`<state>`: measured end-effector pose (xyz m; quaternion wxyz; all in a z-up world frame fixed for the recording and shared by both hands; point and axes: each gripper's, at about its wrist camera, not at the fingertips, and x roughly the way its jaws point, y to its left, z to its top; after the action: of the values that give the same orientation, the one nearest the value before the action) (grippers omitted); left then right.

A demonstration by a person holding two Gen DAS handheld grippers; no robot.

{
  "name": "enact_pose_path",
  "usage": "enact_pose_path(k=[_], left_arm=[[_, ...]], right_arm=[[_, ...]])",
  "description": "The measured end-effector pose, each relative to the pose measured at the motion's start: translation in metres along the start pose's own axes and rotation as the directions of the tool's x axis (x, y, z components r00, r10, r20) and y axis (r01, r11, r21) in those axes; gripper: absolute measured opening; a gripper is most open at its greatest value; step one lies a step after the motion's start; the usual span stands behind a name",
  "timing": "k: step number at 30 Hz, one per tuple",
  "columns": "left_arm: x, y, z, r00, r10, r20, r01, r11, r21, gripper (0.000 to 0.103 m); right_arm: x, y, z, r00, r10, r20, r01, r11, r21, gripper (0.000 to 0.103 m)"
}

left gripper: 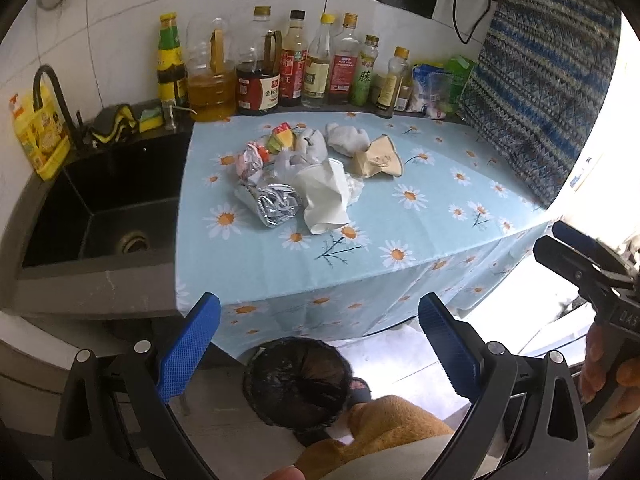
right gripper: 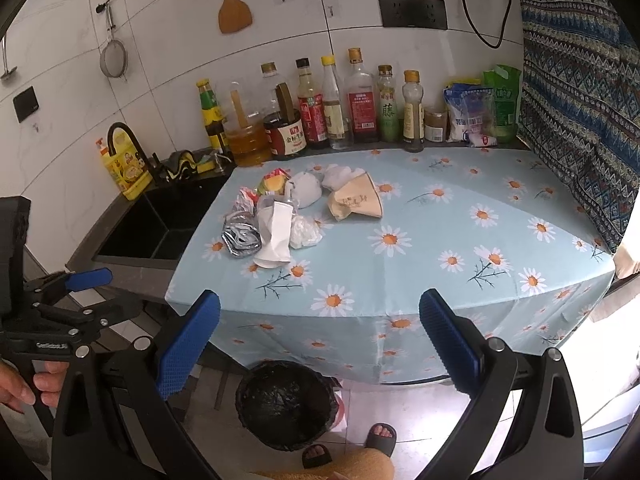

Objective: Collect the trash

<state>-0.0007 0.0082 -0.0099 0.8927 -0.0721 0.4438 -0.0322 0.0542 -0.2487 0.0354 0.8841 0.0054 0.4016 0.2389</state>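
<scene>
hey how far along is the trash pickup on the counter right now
Nothing looks done yet. The trash pile, with a crushed paper cup, foil tray and brown paper bag, sits on the daisy tablecloth. The left gripper and right gripper are both open and empty. The lined bin below looks empty. All pieces remain.

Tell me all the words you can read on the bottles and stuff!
"金标生抽" on the squat dark soy sauce jar with the red label.
"藤" on the slim green-labelled bottle with the gold cap.
"王", with blurred characters above it, on the tall red-labelled bottle.
The other bottles, the yellow dish soap bottle, the white and green bags by the wall, the brown paper bag and the grippers' lettering are too small or blurred.
</scene>
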Motion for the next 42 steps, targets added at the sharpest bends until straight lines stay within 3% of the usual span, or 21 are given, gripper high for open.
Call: enact_pose_path(k=[4, 17, 24, 28, 31, 42], left_arm=[[-0.002, -0.004, 0.000, 1.000, 0.011, 0.018, -0.012, 0.999, 0.035, 0.096], [-0.005, 0.008, -0.004, 1.000, -0.003, 0.010, 0.003, 1.000, 0.003, 0.096], [-0.006, 0.014, -0.005, 0.999, -0.051, 0.019, 0.051, 0.998, -0.023, 0.096], [0.005, 0.015, -0.003, 0.999, -0.050, -0.002, 0.050, 0.998, -0.027, 0.096], [0.012, 0.017, 0.001, 0.995, -0.097, -0.009, 0.096, 0.993, -0.062, 0.096], [0.056, 0.016, 0.026, 0.987, -0.152, -0.044, 0.147, 0.983, -0.109, 0.096]], right_arm=[[-0.003, 0.000, -0.002, 1.000, 0.003, 0.005, -0.004, 1.000, 0.027, 0.099], [0.001, 0.010, -0.004, 1.000, 0.001, -0.008, -0.001, 0.999, 0.033, 0.099], [0.002, 0.014, -0.004, 1.000, 0.005, -0.012, -0.004, 1.000, 0.014, 0.099], [0.005, 0.011, -0.005, 0.999, 0.023, -0.022, -0.022, 0.999, 0.033, 0.099], [0.008, 0.007, -0.003, 1.000, 0.014, -0.026, -0.013, 0.999, 0.031, 0.099], [0.041, -0.016, 0.022, 0.996, 0.071, -0.053, -0.069, 0.997, 0.044, 0.099]])
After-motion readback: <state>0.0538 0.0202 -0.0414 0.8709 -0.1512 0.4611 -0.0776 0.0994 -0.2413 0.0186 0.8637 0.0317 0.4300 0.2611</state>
